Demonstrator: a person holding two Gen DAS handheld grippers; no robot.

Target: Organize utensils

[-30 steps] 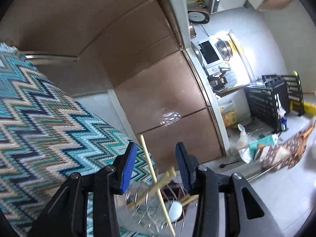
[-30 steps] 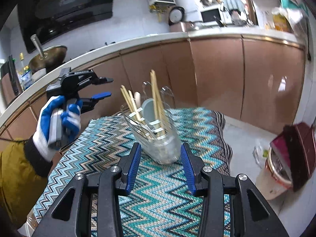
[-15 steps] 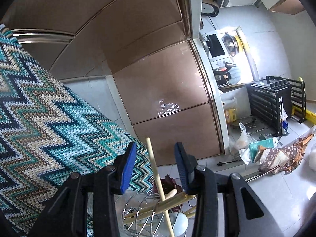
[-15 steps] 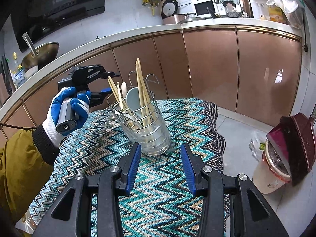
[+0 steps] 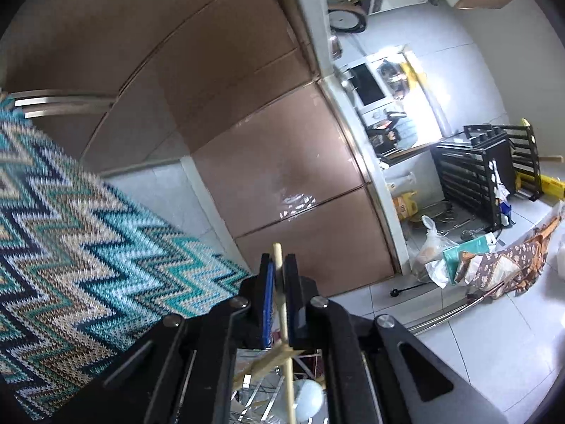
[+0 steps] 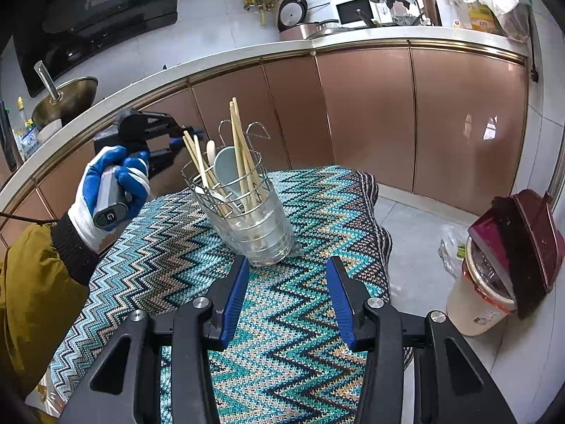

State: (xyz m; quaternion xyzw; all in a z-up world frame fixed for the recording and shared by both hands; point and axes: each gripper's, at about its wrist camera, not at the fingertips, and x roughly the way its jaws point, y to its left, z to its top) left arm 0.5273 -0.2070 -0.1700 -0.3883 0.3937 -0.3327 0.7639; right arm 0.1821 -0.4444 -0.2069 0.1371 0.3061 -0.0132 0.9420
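Observation:
A wire utensil holder [image 6: 243,208] in a clear cup stands on the zigzag cloth [image 6: 300,335]. It holds several wooden chopsticks and a pale blue spoon [image 6: 226,166]. In the left wrist view my left gripper [image 5: 278,265] is shut on the top of one upright chopstick [image 5: 279,258], above the holder [image 5: 254,399]. The right wrist view shows that left gripper [image 6: 183,134] in a blue-gloved hand [image 6: 116,180] at the holder's left side. My right gripper [image 6: 286,272] sits just in front of the cup, its jaws opening with nothing between them.
Brown cabinet doors [image 6: 370,116] under a white counter curve behind the table. A bin with a maroon lid [image 6: 494,265] stands on the tiled floor at right. The cloth's edge [image 6: 381,233] drops off beyond the holder. A black rack [image 5: 476,176] and bags lie far off.
The left gripper moved in slightly and closed its jaws on the upright chopstick that stood between them. The right gripper stayed put in front of the holder.

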